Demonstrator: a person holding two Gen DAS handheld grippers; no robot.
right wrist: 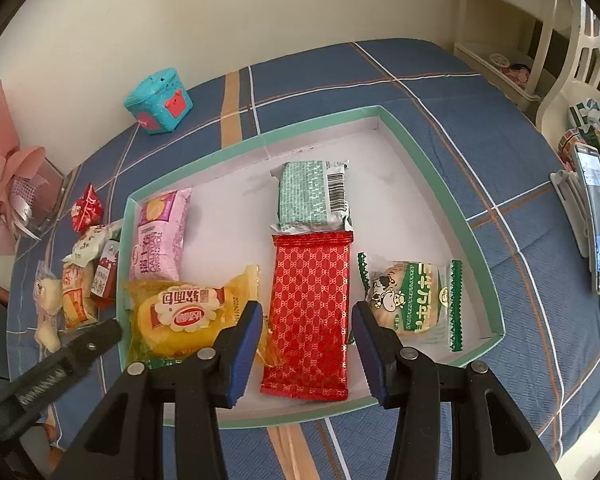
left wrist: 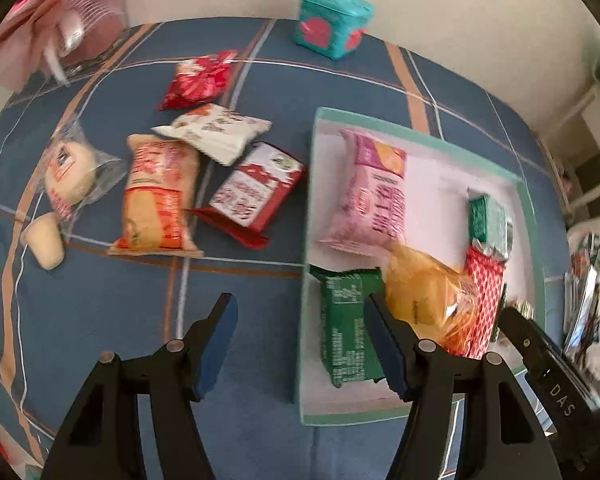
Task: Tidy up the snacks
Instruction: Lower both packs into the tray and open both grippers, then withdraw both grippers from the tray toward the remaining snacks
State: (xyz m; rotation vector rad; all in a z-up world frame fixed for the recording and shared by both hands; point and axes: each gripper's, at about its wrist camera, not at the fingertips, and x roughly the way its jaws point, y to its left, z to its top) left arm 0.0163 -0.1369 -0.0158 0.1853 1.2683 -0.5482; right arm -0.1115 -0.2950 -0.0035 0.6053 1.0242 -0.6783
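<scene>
Left hand-held gripper [left wrist: 300,344] jaws apart, empty, over the blue plaid cloth beside the tray [right wrist: 440,168]. Right hand-held gripper [right wrist: 306,354] also agape, straddling the glossy red foil packet [right wrist: 310,300] inside the shallow teal-rimmed cardboard tray, contact unclear. More crinkly snack packets [left wrist: 160,196] lie left of the tray.

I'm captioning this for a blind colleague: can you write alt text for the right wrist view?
Open, empty right tongs hover over a red packet in a shallow teal-rimmed box, which also holds pink, yellow, green and cow-printed snacks. More snacks lie outside on the blue plaid cloth.
</scene>
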